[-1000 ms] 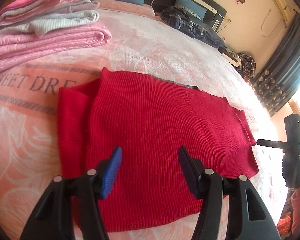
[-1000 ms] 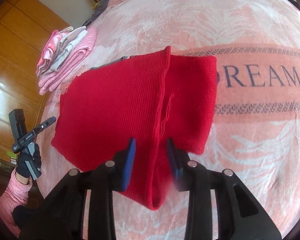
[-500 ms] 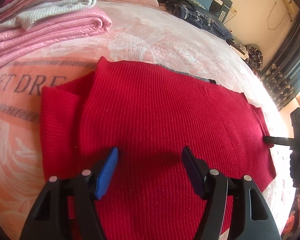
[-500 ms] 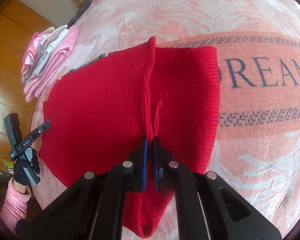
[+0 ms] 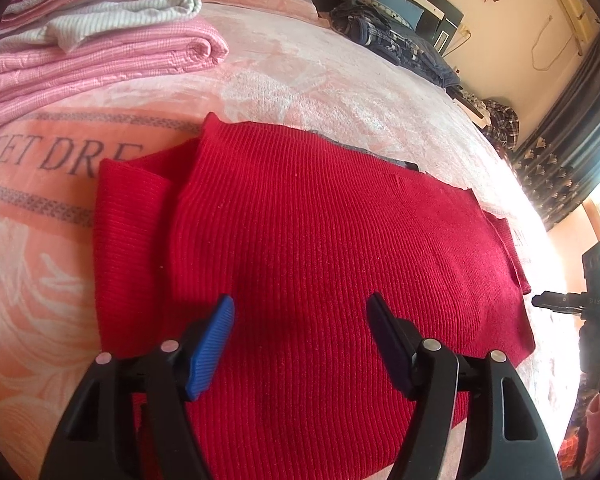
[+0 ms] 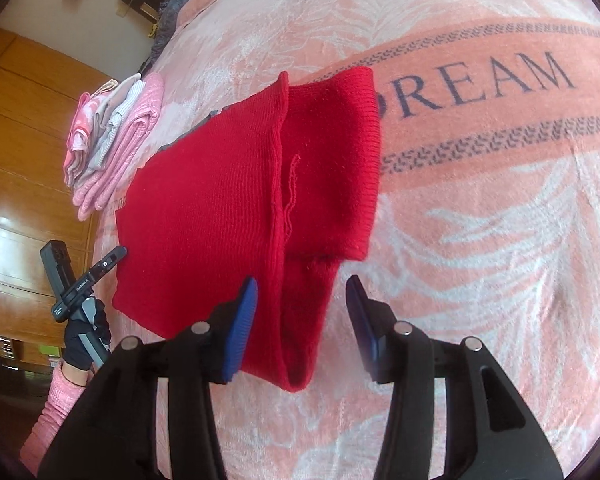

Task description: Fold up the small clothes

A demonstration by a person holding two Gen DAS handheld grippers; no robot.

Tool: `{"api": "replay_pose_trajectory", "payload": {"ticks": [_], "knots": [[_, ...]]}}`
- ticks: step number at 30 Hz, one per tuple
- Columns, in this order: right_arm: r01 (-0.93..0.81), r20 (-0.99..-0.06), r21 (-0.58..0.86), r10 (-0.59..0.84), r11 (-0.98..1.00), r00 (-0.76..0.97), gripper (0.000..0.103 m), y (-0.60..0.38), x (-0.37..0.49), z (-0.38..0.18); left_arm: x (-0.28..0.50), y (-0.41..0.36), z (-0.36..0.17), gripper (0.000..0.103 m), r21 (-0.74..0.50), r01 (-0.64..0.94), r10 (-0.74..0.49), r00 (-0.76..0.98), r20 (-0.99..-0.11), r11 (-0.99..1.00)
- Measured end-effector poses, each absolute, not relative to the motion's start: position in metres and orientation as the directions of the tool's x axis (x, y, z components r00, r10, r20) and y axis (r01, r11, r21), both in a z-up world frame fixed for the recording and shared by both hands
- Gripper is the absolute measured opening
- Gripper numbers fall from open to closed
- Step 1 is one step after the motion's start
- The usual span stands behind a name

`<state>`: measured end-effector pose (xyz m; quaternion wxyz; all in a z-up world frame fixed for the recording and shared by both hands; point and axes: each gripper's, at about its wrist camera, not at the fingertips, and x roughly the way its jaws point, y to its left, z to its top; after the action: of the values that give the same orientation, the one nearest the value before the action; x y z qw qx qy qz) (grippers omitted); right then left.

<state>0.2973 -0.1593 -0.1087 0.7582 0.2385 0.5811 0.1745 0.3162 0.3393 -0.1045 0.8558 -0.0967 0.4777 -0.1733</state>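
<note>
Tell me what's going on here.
A person is folding a red sweater on a bed, holding a claw in each hand. The left claw hovers open over the sweater's middle. The right claw is open over a folded-in sleeve, gripping nothing. A stack of folded clothes sits beyond the sweater.
</note>
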Motion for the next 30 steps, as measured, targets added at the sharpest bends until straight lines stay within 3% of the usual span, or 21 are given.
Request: {"api": "replay_pose_trajectory", "payload": {"ticks": [5, 8, 17, 30], "knots": [[0.031, -0.730, 0.667, 0.644, 0.745, 0.227, 0.047, -0.167, 0.301, -0.132, 0.318, 0.340, -0.109, 0.070, -0.341, 0.193, -0.392, 0.476, -0.787, 0.920], [0.003, -0.686, 0.711, 0.693, 0.703, 0.221, 0.057, -0.164, 0.307, -0.140, 0.320, 0.339, -0.109, 0.070, -0.348, 0.193, -0.398, 0.477, -0.784, 0.917], [-0.037, -0.640, 0.744, 0.727, 0.668, 0.248, 0.055, -0.154, 0.326, -0.143, 0.324, 0.339, -0.112, 0.072, -0.348, 0.200, -0.401, 0.474, -0.784, 0.916], [-0.060, -0.676, 0.693, 0.677, 0.718, 0.292, 0.023, -0.150, 0.323, -0.145, 0.324, 0.335, -0.117, 0.078, -0.342, 0.225, -0.409, 0.471, -0.782, 0.912]]}}
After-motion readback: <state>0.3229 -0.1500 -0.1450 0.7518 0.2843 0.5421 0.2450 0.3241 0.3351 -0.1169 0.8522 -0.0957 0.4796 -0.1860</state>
